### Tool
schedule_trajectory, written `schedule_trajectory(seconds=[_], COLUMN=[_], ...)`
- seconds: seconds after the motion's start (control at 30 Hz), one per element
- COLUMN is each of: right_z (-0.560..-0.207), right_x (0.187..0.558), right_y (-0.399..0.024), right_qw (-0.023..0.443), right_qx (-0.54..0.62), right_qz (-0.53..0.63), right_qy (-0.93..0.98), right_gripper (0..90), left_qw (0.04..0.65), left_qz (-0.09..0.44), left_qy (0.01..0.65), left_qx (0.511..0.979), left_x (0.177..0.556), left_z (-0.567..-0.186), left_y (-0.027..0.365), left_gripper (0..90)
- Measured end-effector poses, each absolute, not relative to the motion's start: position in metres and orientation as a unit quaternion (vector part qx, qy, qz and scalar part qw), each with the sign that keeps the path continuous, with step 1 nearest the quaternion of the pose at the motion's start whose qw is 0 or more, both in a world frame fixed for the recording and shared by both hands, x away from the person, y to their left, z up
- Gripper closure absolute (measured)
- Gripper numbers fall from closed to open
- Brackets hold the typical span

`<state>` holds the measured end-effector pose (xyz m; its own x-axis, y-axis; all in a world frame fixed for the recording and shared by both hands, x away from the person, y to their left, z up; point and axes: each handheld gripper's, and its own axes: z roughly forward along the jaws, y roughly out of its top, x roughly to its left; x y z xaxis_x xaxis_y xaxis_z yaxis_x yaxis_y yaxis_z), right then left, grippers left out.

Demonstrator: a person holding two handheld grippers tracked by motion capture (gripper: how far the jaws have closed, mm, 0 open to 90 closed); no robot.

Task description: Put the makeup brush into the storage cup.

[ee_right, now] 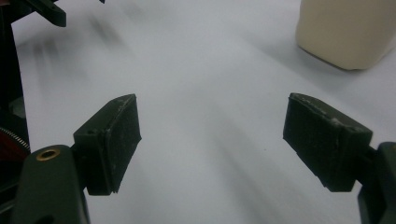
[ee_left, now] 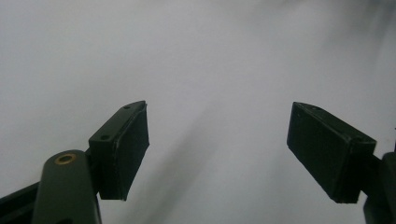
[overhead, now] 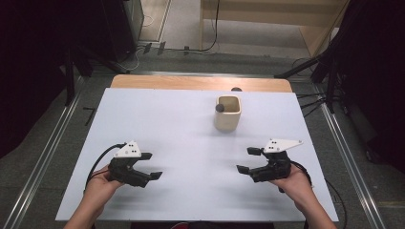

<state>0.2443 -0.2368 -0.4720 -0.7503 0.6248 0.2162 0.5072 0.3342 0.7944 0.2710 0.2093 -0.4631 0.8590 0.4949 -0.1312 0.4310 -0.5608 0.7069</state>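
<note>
Cream cup (overhead: 227, 114), squarish with rounded corners and a matte glazed look, stands upper right of centre on the smooth white tabletop (overhead: 181, 129), a small dark ball (overhead: 220, 108) at its rim. Left gripper (overhead: 152, 166) and right gripper (overhead: 247, 160), lower frame, both gape wide, holding nothing.

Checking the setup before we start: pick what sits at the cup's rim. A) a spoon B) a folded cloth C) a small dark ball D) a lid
C: in the high view a small dark ball rests at the near-left rim of the beige cup, with both tools held apart from it.
</note>
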Motion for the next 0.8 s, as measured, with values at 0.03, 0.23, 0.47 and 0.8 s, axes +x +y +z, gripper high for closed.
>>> schedule_trajectory(seconds=[0.03,0.23,0.47,0.8], right_z=[-0.4727,-0.4751,-0.4764,-0.4799], right_x=[0.2433,0.2408,0.2394,0.2418], right_y=[-0.2378,-0.2417,-0.2438,-0.2452], right_qw=[0.063,0.063,0.063,0.062], right_qx=[0.347,0.347,0.343,0.343], right_qz=[0.462,0.459,0.457,0.455], right_qy=[0.814,0.815,0.818,0.819], right_gripper=[20.1,20.2,20.3,20.6], left_qw=[0.388,0.389,0.391,0.390], left_qz=[0.041,0.041,0.040,0.039], left_qy=[0.262,0.262,0.262,0.261], left_qx=[0.883,0.882,0.882,0.882], left_x=[0.2710,0.2711,0.2712,0.2717], left_z=[-0.4631,-0.4631,-0.4631,-0.4634], left_y=[0.2094,0.2094,0.2094,0.2092], left_gripper=[21.6,21.5,21.5,21.5])
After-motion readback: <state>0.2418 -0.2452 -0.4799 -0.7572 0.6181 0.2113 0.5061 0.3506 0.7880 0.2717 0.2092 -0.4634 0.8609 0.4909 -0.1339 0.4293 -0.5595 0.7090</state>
